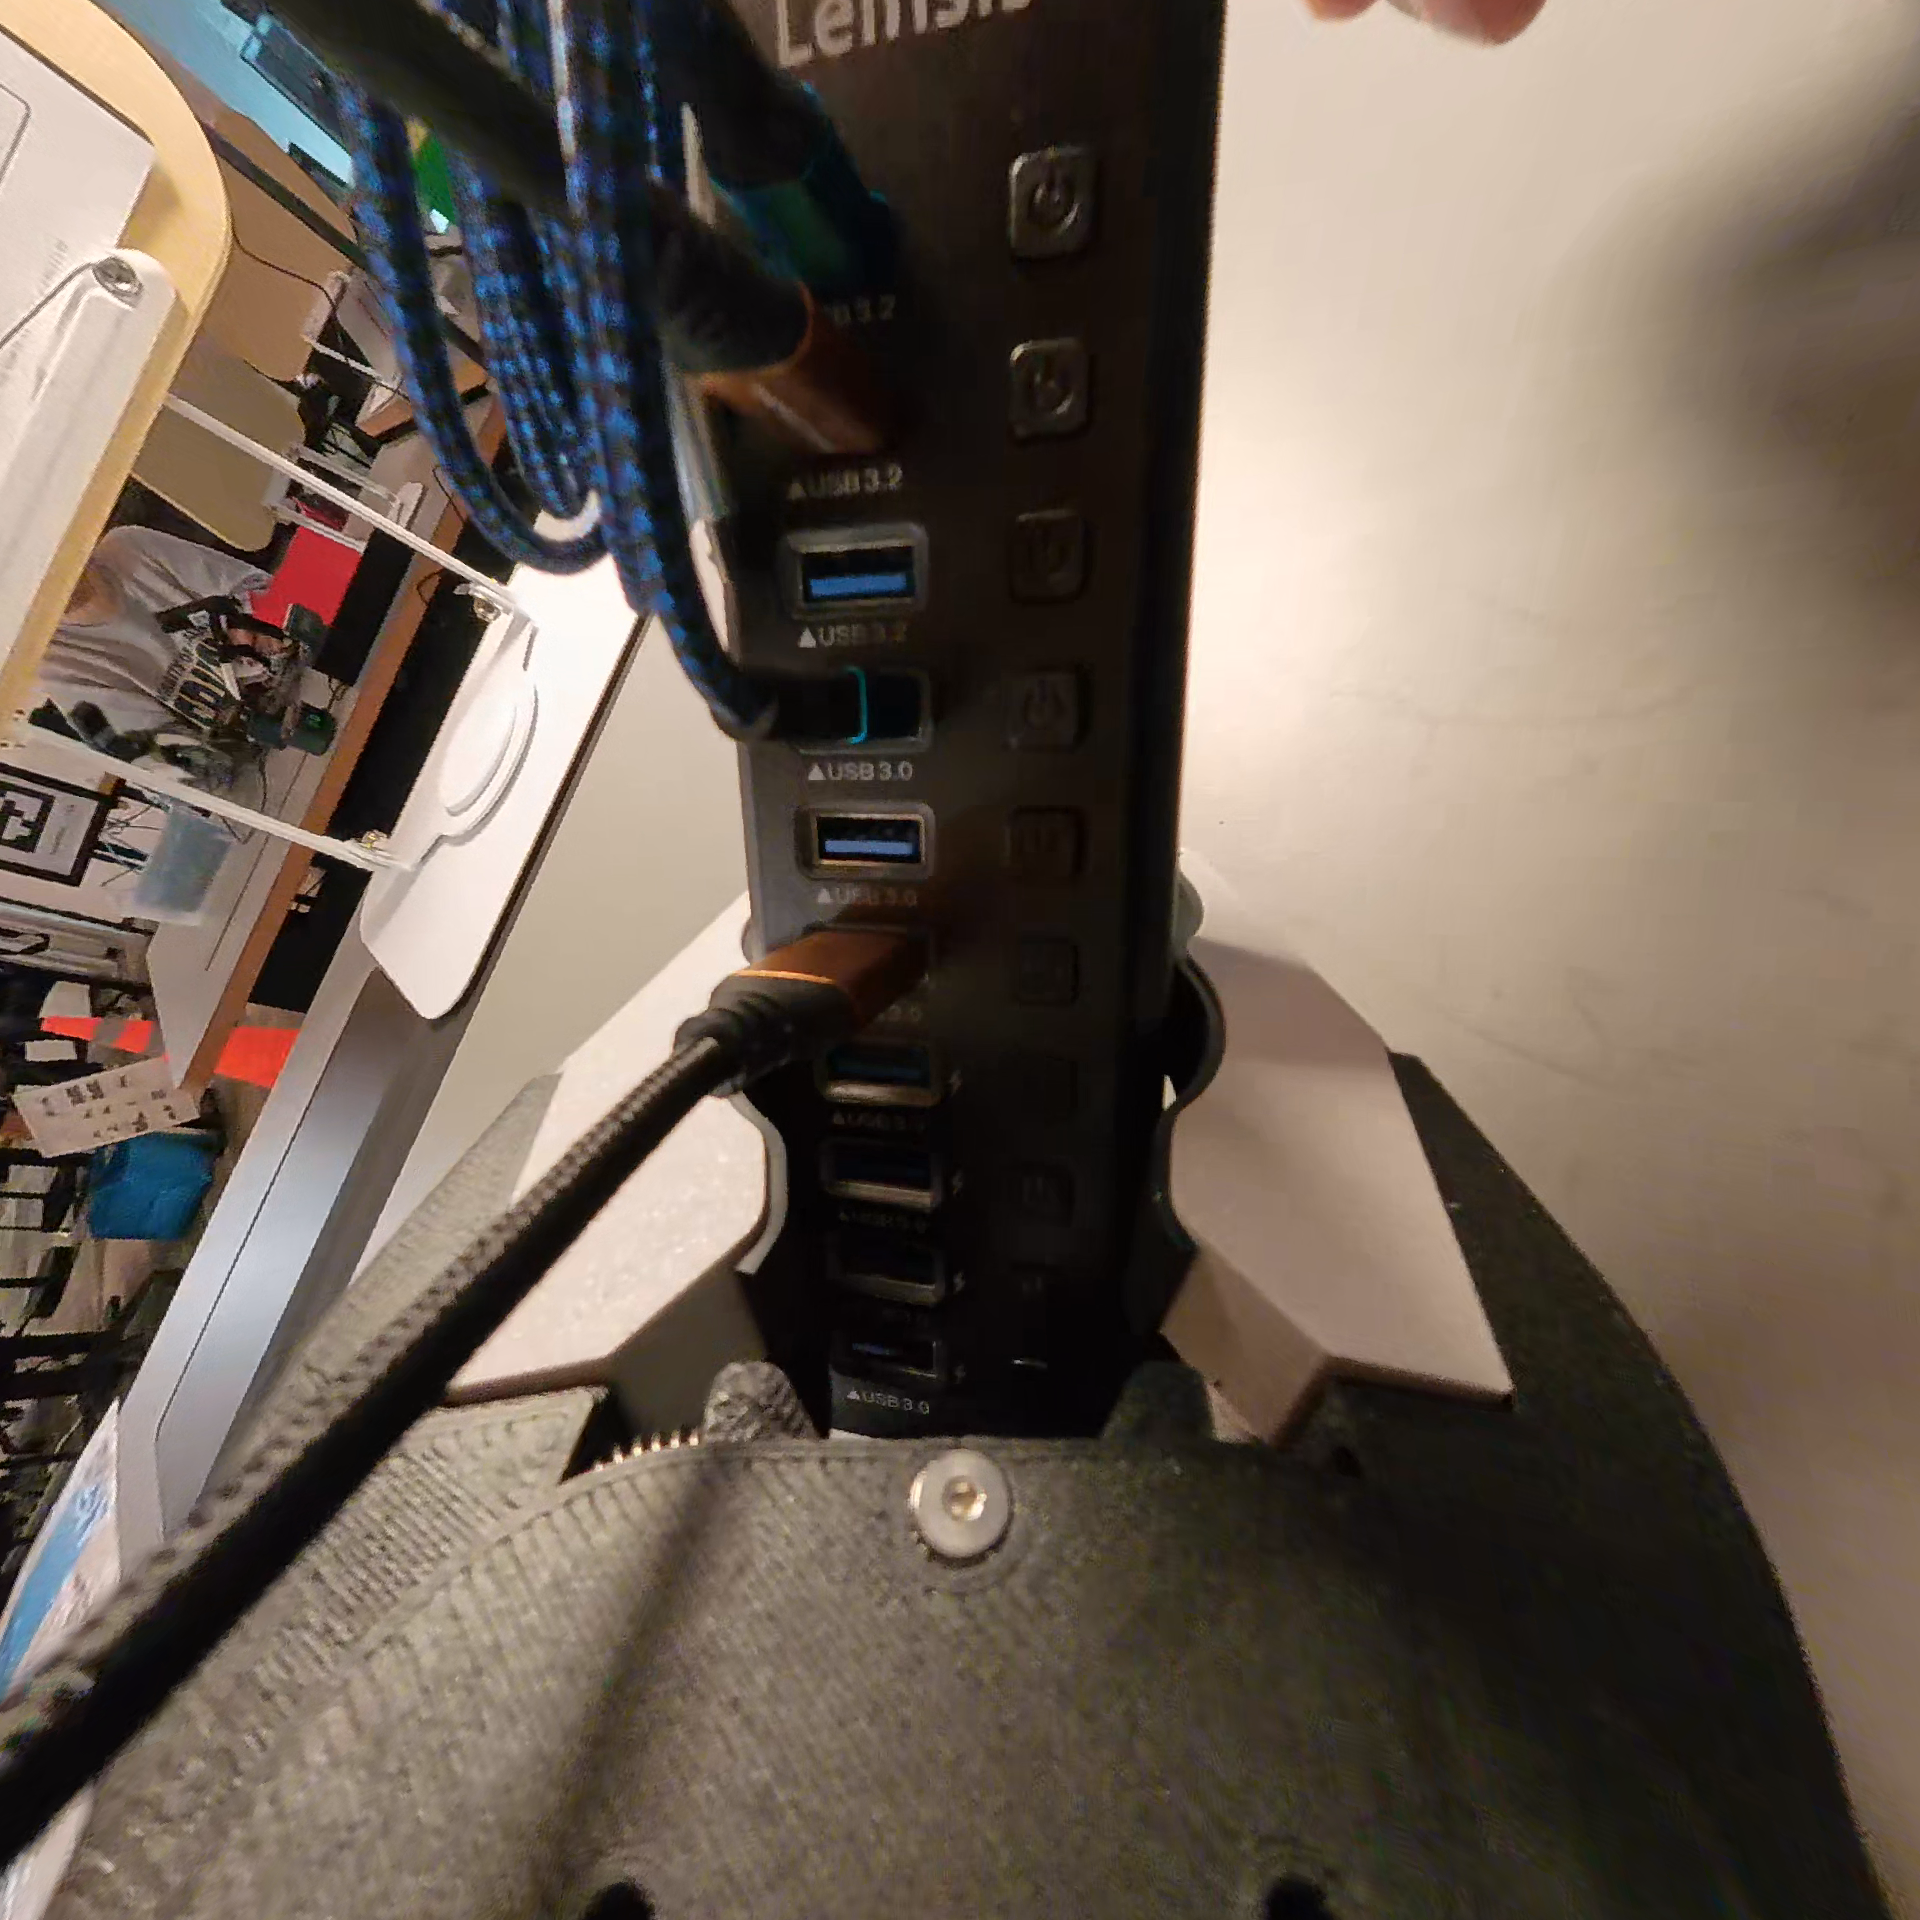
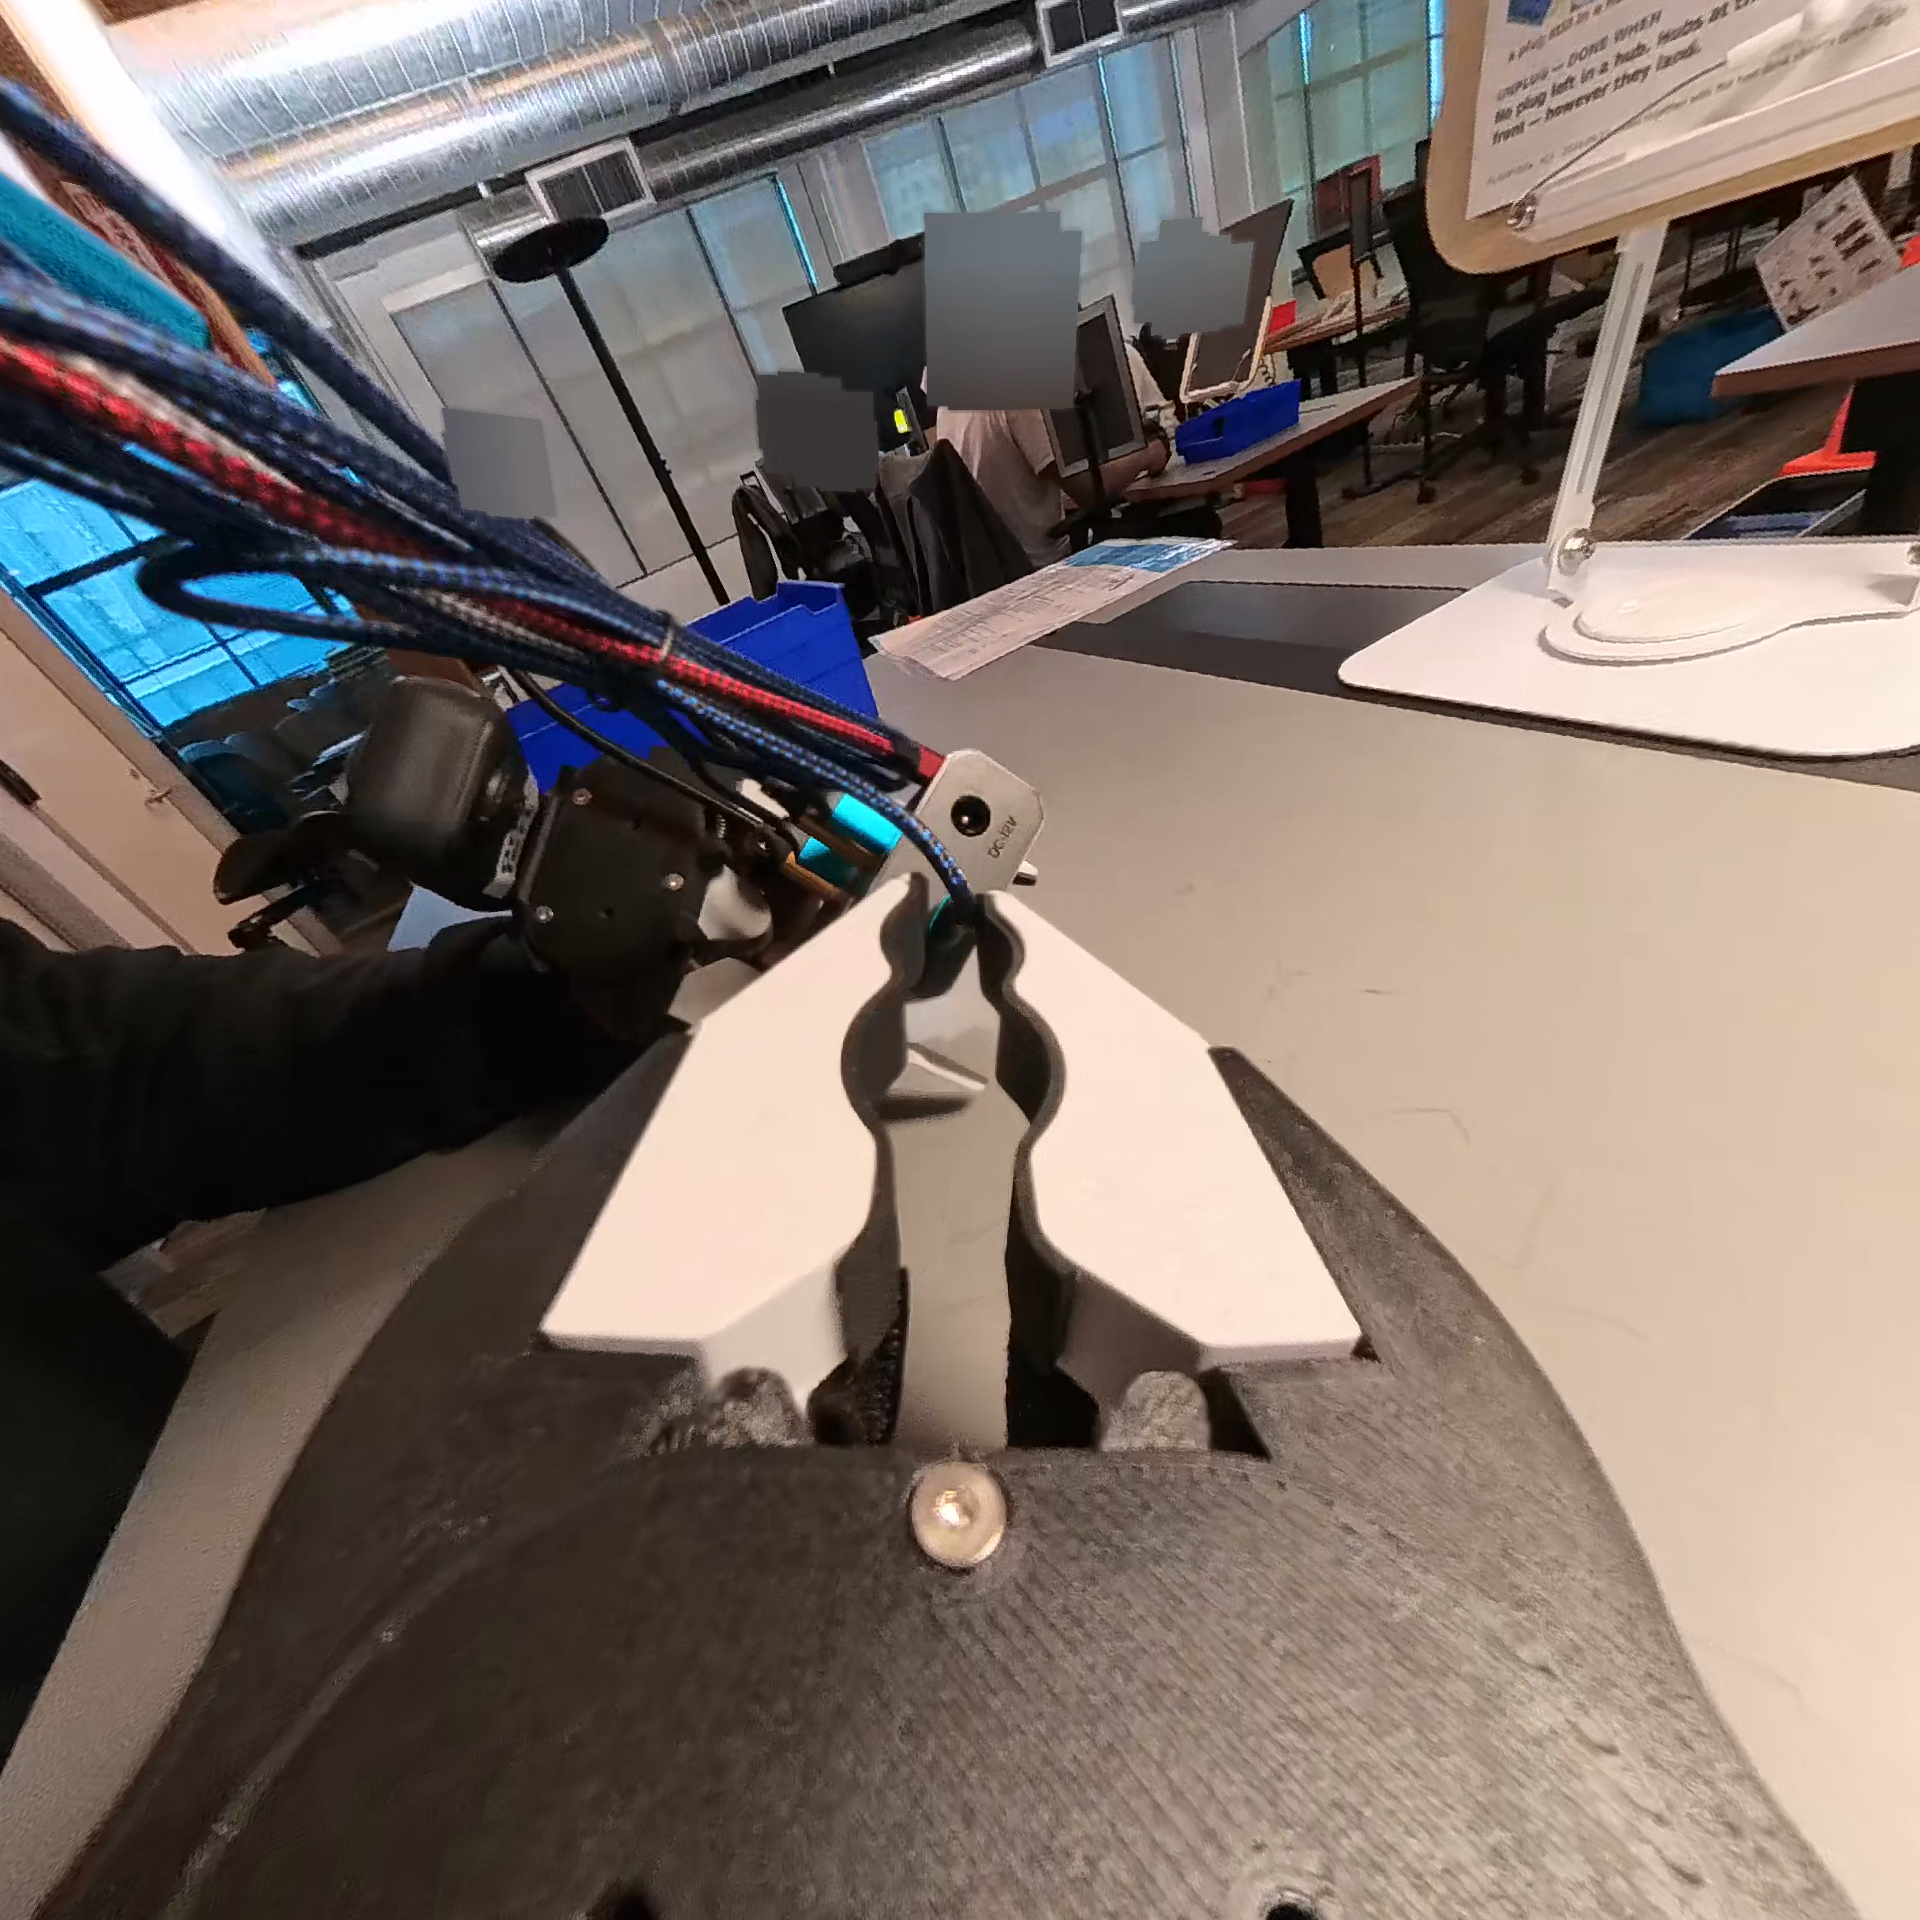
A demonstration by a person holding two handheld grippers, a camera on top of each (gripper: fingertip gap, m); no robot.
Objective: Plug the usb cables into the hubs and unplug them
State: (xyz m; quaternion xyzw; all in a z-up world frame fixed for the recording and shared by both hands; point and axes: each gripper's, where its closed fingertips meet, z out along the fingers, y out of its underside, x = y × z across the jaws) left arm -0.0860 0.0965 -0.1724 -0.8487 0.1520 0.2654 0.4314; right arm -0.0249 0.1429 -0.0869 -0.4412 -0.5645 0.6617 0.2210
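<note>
The left tongs [image 1: 971, 1122] are clamped on the lower part of a black USB hub [image 1: 1101, 644], one white finger [image 1: 644, 1174] against each long side of the bar. In the left wrist view the hub runs upward out of the tongs, above the pale grey surface [image 1: 1558, 727]. Its face carries a column of ports, with a column of square buttons [image 1: 1049, 379] to the right of them.

A black braided cable [image 1: 416, 1340] with a copper-coloured plug [image 1: 852, 966] is seated in a port just above the left tongs. A blue-and-black braided cable [image 1: 665, 582] ends in a black plug [image 1: 842, 712] seated in a port higher up. Two open ports with blue inserts [image 1: 862, 571] lie directly above and below that plug. Near the top, a second copper-coloured plug [image 1: 800, 384] and a teal plug [image 1: 810, 218] are also seated, though motion blur obscures detail there.

The right tongs [image 2: 951, 925] are closed on a thin blue-and-black cable [image 2: 940, 857] at its teal plug, right at the metal end of the hub [image 2: 982, 810], which has a round socket. A bundle of blue and red braided cables [image 2: 416, 561] fans up and to the left from there. Left of the hub, the other gripper body [image 2: 613, 883] and a dark sleeve [image 2: 260, 1039] are visible. A white stand [image 2: 1662, 644] sits on the surface at the far right.
</note>
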